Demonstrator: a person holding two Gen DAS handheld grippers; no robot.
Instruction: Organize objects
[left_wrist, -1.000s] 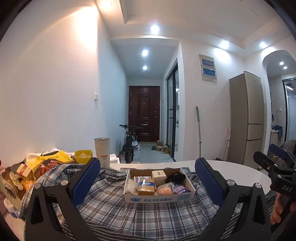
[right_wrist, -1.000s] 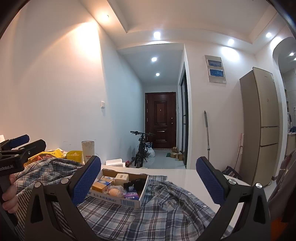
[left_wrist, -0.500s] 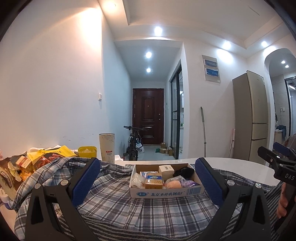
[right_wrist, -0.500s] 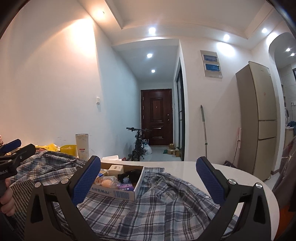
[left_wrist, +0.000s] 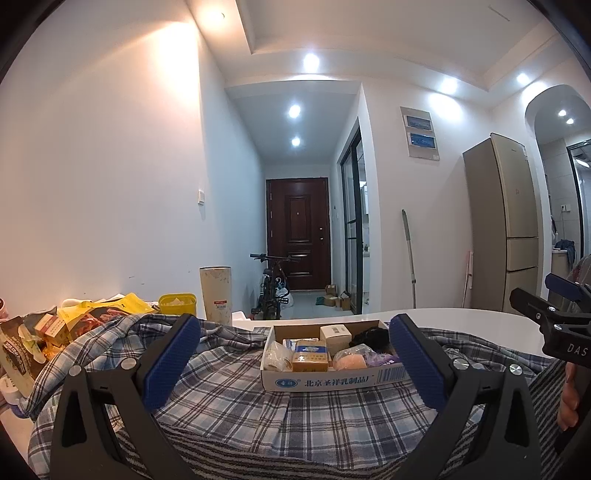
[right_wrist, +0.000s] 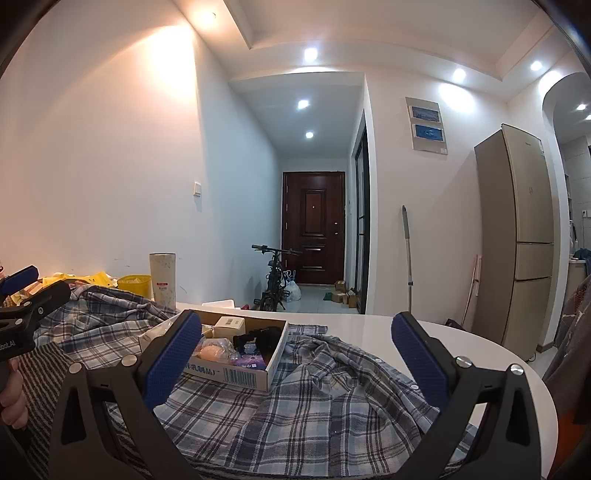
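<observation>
Since a second ago I have drifted both grippers, left (left_wrist: 291, 363) and right (right_wrist: 291, 360), rightward, fingers apart and empty; the box (left_wrist: 334, 380) sits on the shirt (left_wrist: 229, 398), its contents seemingly unmoved.

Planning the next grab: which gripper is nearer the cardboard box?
Left. The left gripper faces the cardboard box head-on, box between its fingers; the right gripper has it off toward its left finger.
</observation>
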